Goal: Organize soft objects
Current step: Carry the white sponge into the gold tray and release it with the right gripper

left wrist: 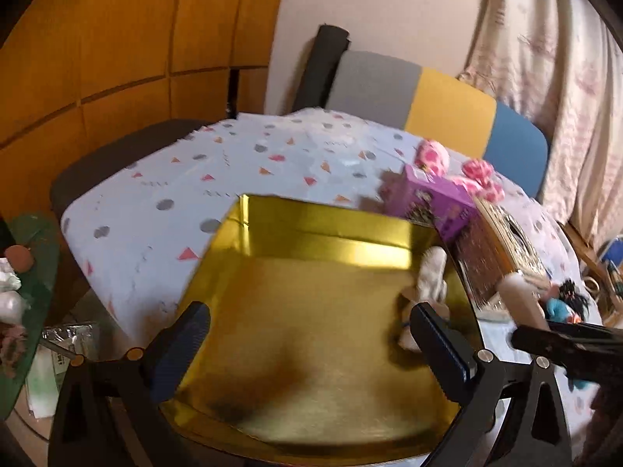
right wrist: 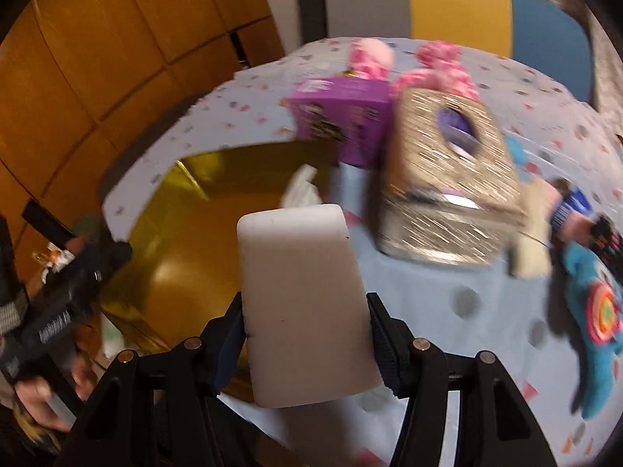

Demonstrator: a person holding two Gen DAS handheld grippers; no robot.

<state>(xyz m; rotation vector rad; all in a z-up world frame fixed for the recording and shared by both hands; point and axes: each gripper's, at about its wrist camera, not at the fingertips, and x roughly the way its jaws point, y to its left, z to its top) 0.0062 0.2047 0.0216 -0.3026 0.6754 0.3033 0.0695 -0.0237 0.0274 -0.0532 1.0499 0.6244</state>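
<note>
1. The table (left wrist: 163,179), under a pale cloth with dots and triangles, carries everything; a grey, yellow and blue chair (left wrist: 440,105) stands at its far side.
2. The gold tray (left wrist: 311,311) lies open near the front edge, straight ahead of the left gripper (left wrist: 311,334), whose fingers stand apart around its near corner, gripping nothing I can see.
3. The glitter box (right wrist: 451,190) and purple box (right wrist: 342,116) sit at one to two o'clock from the right gripper (right wrist: 307,334).
4. The white foam block (right wrist: 300,299) is clamped between the right gripper's fingers, long axis pointing away along them. The tray lies at ten to eleven o'clock from it, so this gripper is the one placed to drop it in.
5. A blue plush (right wrist: 595,334) lies at three o'clock, partly cut off; pink plush (right wrist: 432,66) sits behind the boxes.
6. A small whitish object (left wrist: 432,272) at the tray's right wall is too blurred to identify.
</note>
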